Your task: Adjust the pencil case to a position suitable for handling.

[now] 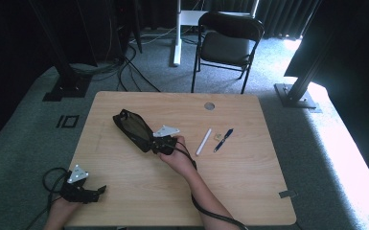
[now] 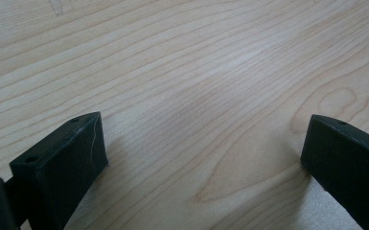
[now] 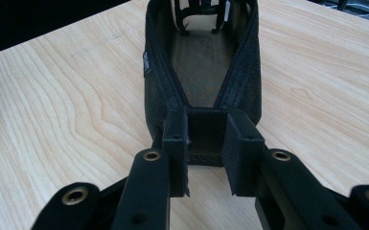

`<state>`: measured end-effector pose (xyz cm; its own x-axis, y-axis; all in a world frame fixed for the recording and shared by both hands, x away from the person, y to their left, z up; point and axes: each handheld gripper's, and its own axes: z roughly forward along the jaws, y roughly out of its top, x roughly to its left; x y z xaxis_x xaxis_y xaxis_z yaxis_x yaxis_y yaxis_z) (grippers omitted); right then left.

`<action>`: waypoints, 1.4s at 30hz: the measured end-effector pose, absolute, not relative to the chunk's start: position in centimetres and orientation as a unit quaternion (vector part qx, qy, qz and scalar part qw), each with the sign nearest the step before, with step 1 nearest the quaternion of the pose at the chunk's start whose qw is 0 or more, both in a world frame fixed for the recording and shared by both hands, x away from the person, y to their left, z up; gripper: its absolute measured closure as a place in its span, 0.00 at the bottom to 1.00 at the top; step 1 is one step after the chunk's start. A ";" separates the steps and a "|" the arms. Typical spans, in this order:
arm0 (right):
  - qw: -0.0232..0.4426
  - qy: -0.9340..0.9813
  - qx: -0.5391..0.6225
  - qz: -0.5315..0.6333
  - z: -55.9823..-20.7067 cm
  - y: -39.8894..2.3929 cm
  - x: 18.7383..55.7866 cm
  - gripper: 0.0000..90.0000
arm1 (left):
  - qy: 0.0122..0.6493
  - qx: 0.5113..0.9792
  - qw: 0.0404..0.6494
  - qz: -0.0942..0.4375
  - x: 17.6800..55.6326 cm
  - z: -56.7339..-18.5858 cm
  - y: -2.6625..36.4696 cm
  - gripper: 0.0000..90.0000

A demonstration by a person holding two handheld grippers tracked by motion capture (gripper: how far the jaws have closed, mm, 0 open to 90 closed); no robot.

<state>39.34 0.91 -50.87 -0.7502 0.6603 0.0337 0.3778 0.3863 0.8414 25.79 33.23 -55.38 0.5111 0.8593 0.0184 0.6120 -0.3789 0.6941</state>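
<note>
One wooden worktop (image 1: 124, 201) carries four loose things: one black zip pouch (image 1: 133, 128) left of centre, lying open with its mouth upward; one white stick (image 1: 203, 141), one small tan block (image 1: 218, 137) and one dark blue pen (image 1: 224, 140), all three side by side right of centre and well apart from every edge. There are two grippers. The right gripper (image 1: 165, 143) sits at the pouch's near end, its forearm reaching in from the near edge; in the right gripper view its jaws are drawn close, with a narrow gap left, over the pouch's end fabric (image 3: 206, 129), pinching it. The left gripper (image 1: 84, 190) rests at the near left corner, jaws pointing right and spread wide with nothing but bare wood (image 2: 196, 96) between them.
</note>
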 end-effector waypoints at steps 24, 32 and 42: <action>0.140 0.825 0.320 0.444 -50.7 -4.7 36.4 0.81 | 0.455 0.808 0.321 0.193 25.8 -55.4 33.2 0.02; 0.132 0.828 0.318 0.442 -50.7 -6.7 34.8 0.81 | 0.455 0.808 0.321 0.192 25.8 -55.4 33.2 0.02; 0.135 0.829 0.319 0.439 -50.7 -10.0 32.6 0.81 | 0.456 0.808 0.321 0.192 25.8 -55.4 33.2 0.02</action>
